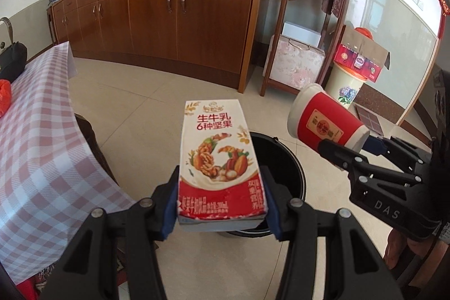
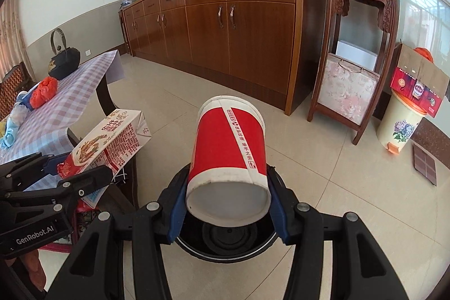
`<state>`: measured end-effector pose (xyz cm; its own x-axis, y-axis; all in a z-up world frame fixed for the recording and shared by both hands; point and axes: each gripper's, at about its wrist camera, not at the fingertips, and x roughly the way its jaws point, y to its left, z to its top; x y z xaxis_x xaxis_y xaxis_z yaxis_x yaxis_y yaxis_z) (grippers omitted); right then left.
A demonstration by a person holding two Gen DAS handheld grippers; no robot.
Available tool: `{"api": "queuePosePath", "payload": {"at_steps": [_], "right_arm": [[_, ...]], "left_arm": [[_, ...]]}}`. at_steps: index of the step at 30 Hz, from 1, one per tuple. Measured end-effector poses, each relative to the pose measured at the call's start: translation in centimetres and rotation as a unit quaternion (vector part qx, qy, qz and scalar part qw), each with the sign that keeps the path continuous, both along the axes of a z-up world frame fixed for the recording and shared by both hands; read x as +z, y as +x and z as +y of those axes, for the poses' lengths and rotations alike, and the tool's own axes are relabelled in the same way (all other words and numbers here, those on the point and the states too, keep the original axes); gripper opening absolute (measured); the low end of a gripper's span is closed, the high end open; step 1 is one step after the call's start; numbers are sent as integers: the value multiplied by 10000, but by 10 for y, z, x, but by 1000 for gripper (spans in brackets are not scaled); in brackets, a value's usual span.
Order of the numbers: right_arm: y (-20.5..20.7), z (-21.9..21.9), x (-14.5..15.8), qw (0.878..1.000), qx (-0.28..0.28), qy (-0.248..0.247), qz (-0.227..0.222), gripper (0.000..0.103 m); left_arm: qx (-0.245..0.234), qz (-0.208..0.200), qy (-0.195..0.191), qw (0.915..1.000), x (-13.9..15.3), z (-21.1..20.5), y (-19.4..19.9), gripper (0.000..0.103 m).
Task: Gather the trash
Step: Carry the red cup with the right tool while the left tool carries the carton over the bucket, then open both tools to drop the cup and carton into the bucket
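My left gripper is shut on a white and red milk carton, its blue pads pressed on both sides of the lower end. The carton hangs over a black trash bin on the tiled floor. My right gripper is shut on a red and white paper cup, gripped near its base with the mouth pointing away. Below the cup sits the same black bin. The right gripper with the cup shows at the right of the left wrist view. At the left of the right wrist view are the left gripper and carton.
A table with a pink checked cloth stands to the left, bearing a black kettle and crumpled red and blue bags. Behind are a long wooden sideboard, a carved wooden stand and a flowered white bin under a red box.
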<state>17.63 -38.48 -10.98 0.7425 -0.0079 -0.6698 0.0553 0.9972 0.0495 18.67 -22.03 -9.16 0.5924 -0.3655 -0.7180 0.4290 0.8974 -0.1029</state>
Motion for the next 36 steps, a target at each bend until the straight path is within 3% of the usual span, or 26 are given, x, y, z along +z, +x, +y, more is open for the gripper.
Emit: {"api": "queuePosePath", "payload": {"at_steps": [18, 20, 21, 22, 23, 24, 27, 36], "right_arm": [[42, -20, -85, 9949, 287, 147, 956, 54], [48, -23, -94, 9934, 312, 182, 1087, 55], [51, -25, -100, 9923, 332, 180, 1175, 56], [55, -27, -106, 9916, 274, 82, 1263, 67], [58, -36, -115, 9899, 31, 28, 1419, 99], [59, -45, -121, 9877, -136, 132, 1549, 103], [54, -66, -118, 9890, -524, 170, 1375, 103], [47, -61, -102, 9913, -614, 64, 1164, 103]], "left_arm": [[-160, 925, 74, 9956, -60, -29, 36, 53], [-169, 1078, 164, 9939, -71, -32, 43, 60], [-16, 1064, 306, 9938, -75, -31, 44, 77], [99, 1016, 334, 9942, -75, -28, 45, 84], [179, 965, 380, 9944, -73, -26, 44, 85], [268, 880, 466, 9947, -70, -23, 43, 85], [321, 740, 473, 9956, -63, -19, 40, 94], [401, 668, 420, 9961, -57, -6, 39, 95]]}}
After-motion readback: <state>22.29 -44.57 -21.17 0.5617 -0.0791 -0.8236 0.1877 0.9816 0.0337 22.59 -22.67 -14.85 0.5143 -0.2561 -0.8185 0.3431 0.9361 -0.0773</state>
